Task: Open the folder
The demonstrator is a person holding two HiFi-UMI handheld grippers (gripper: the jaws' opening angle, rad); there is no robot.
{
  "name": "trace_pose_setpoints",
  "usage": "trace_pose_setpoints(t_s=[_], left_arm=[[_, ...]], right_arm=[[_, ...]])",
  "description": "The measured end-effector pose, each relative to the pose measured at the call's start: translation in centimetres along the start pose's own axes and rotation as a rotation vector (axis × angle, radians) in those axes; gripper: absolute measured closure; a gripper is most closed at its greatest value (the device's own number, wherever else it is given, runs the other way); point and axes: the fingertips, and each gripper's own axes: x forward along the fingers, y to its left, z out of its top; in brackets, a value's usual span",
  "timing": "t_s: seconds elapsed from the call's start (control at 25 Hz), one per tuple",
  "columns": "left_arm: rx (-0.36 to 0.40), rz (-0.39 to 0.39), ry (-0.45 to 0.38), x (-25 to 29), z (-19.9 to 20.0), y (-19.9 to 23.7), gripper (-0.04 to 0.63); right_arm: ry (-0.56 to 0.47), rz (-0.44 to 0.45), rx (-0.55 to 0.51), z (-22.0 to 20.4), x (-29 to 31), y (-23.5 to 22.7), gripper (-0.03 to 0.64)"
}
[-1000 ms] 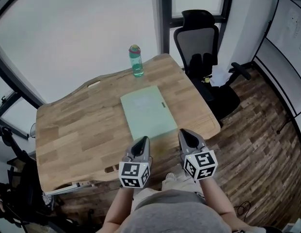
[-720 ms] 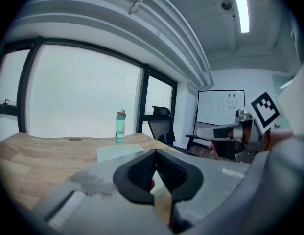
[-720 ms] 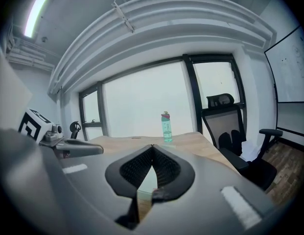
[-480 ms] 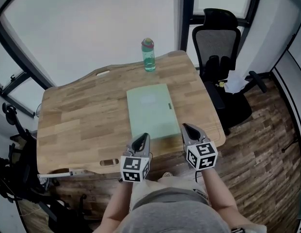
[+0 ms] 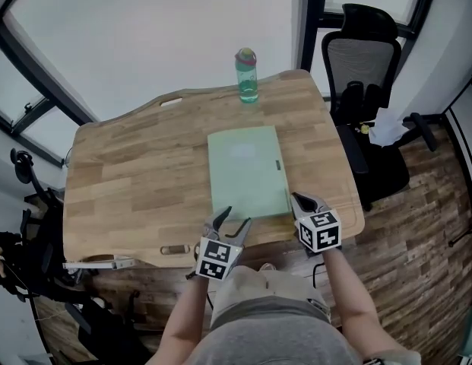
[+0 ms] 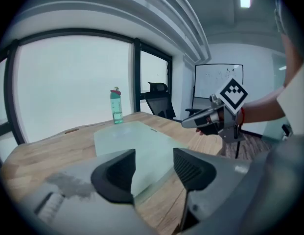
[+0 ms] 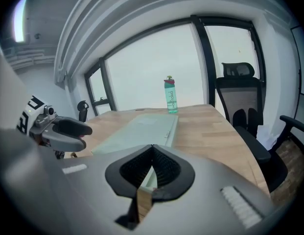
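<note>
We see the green folder [image 5: 247,172] lying closed on the table [image 5: 129,181], our left gripper [image 5: 234,217] opening empty jaws at its near edge, our right gripper [image 5: 298,198] pinched together on nothing.

I count one folder [image 5: 247,172], one bottle [image 5: 247,76], one table [image 5: 129,181], one office chair [image 5: 365,59] and one whiteboard [image 6: 218,80].
</note>
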Motion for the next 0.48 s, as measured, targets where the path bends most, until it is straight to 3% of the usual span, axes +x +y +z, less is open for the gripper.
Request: trace_pose_setpoints(t_s=[0.04,0.28,0.48], left_arm=[[0.031,-0.006,0.026,0.5,-0.8,-0.1,0.343],[0.202,0.035,0.156,2.4,-4.7,0.7,0.299],[0.255,0.068,0.196,3.3,-5.9,1.5,0.284]], right_arm=[[0.016,0.004,-0.004,-0.4,0.4,-0.2,0.615],[0.114,0.016,-0.006,-3.2,2.4,-0.9,0.615],[0.167,0.022,-0.013,-4.5,3.1,-1.3,0.615]])
